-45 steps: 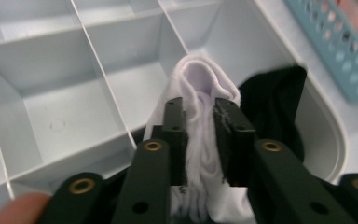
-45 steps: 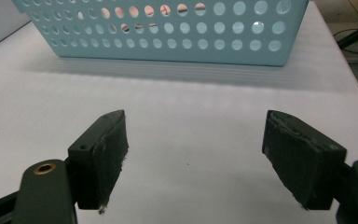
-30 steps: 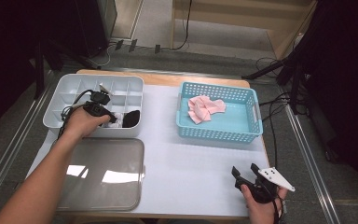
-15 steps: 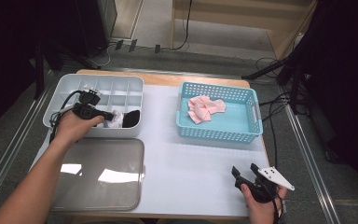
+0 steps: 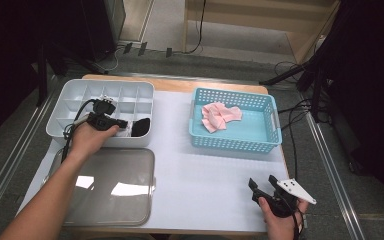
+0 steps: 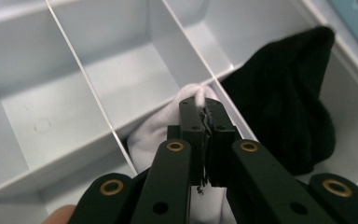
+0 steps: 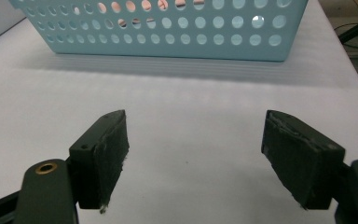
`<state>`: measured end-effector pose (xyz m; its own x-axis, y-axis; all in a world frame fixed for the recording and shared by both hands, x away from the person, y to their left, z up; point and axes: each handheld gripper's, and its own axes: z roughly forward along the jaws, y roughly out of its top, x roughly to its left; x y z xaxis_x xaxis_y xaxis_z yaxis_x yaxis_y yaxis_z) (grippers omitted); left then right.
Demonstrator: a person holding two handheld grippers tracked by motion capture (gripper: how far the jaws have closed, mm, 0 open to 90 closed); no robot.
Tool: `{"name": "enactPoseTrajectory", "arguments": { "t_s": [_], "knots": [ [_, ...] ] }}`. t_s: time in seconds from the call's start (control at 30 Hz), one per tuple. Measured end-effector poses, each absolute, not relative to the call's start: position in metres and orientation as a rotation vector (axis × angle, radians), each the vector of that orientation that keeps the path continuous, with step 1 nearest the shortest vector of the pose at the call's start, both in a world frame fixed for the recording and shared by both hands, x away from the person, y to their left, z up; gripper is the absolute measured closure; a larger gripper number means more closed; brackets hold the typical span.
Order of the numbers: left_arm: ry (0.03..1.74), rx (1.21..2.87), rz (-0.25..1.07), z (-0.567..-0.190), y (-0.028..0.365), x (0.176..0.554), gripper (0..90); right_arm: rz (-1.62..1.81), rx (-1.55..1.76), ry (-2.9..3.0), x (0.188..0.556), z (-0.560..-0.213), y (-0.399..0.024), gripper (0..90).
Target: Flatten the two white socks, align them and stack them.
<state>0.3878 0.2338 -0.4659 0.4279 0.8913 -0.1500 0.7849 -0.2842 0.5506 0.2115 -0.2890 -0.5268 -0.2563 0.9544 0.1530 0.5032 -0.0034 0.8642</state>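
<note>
Pinching white sock (image 6: 168, 123) w/ left tongs (image 6: 205, 114), jaws fully closed on the fabric, in front row of divided white organizer (image 5: 70, 100).
Black sock (image 6: 284, 107) sits in next compartment, just beside. Clear lid (image 5: 105, 185) lies below organizer on tabletop (image 5: 205, 170). Blue basket (image 5: 260, 142) holds pink cloth (image 5: 220, 115). Right tongs (image 7: 193, 154) wide open, empty, over tabletop.

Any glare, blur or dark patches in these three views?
High view: ceiling lights glare off the clear plastic lid; the room beyond the table is dark. Left gripper view: black jaws blurred close up, white compartment tray evenly lit. Right gripper view: sharp, with a soft shadow under the turquoise perforated basket.
</note>
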Motion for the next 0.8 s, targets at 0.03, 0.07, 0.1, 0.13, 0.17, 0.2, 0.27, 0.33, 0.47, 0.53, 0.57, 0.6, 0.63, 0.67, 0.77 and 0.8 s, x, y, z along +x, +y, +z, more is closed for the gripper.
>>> {"name": "enactPoseTrajectory", "arguments": {
  "t_s": [0.03, 0.07, 0.1, 0.13, 0.17, 0.2, 0.27, 0.33, 0.47, 0.53, 0.57, 0.6, 0.63, 0.67, 0.77, 0.8],
  "knots": [
    [1.433, 2.136, 0.215, -0.468, 0.234, 0.390, 90.0, 1.198, 1.505, 1.788, 0.212, -0.527, -0.289, 22.6],
    [1.456, 2.118, 0.174, -0.468, 0.237, 0.393, 90.0, 1.197, 1.505, 1.787, 0.212, -0.527, -0.289, 22.6],
    [1.469, 2.121, 0.150, -0.468, 0.237, 0.396, 90.0, 1.197, 1.504, 1.786, 0.211, -0.527, -0.289, 22.7],
    [1.477, 2.133, 0.139, -0.469, 0.237, 0.399, 90.0, 1.196, 1.502, 1.786, 0.211, -0.527, -0.289, 22.6],
    [1.482, 2.151, 0.126, -0.468, 0.236, 0.401, 90.0, 1.194, 1.500, 1.786, 0.211, -0.527, -0.289, 22.6],
    [1.478, 2.161, 0.136, -0.468, 0.234, 0.401, 90.0, 1.195, 1.497, 1.785, 0.211, -0.527, -0.288, 22.7],
    [1.466, 2.125, 0.142, -0.468, 0.237, 0.399, 89.5, 1.193, 1.500, 1.785, 0.211, -0.527, -0.288, 22.7],
    [1.436, 2.076, 0.151, -0.469, 0.241, 0.393, 85.7, 1.195, 1.502, 1.785, 0.211, -0.526, -0.289, 22.6],
    [1.397, 1.929, 0.236, -0.467, 0.254, 0.375, 73.0, 1.197, 1.503, 1.788, 0.212, -0.527, -0.289, 22.6],
    [1.369, 1.873, 0.280, -0.466, 0.260, 0.366, 70.9, 1.195, 1.502, 1.788, 0.212, -0.527, -0.288, 22.6],
    [1.358, 1.850, 0.293, -0.465, 0.262, 0.361, 70.2, 1.194, 1.500, 1.788, 0.212, -0.527, -0.288, 22.6],
    [1.339, 1.827, 0.314, -0.464, 0.263, 0.355, 68.8, 1.193, 1.500, 1.788, 0.212, -0.527, -0.288, 22.6],
    [1.326, 1.808, 0.323, -0.463, 0.264, 0.351, 66.5, 1.191, 1.502, 1.788, 0.212, -0.527, -0.288, 22.6],
    [1.311, 1.786, 0.329, -0.463, 0.265, 0.347, 64.3, 1.190, 1.501, 1.787, 0.212, -0.527, -0.288, 22.6],
    [1.274, 1.714, 0.344, -0.463, 0.268, 0.333, 58.1, 1.185, 1.502, 1.783, 0.211, -0.527, -0.288, 22.6],
    [1.262, 1.706, 0.359, -0.463, 0.268, 0.329, 55.2, 1.183, 1.502, 1.783, 0.211, -0.527, -0.288, 22.6]
  ]
}}
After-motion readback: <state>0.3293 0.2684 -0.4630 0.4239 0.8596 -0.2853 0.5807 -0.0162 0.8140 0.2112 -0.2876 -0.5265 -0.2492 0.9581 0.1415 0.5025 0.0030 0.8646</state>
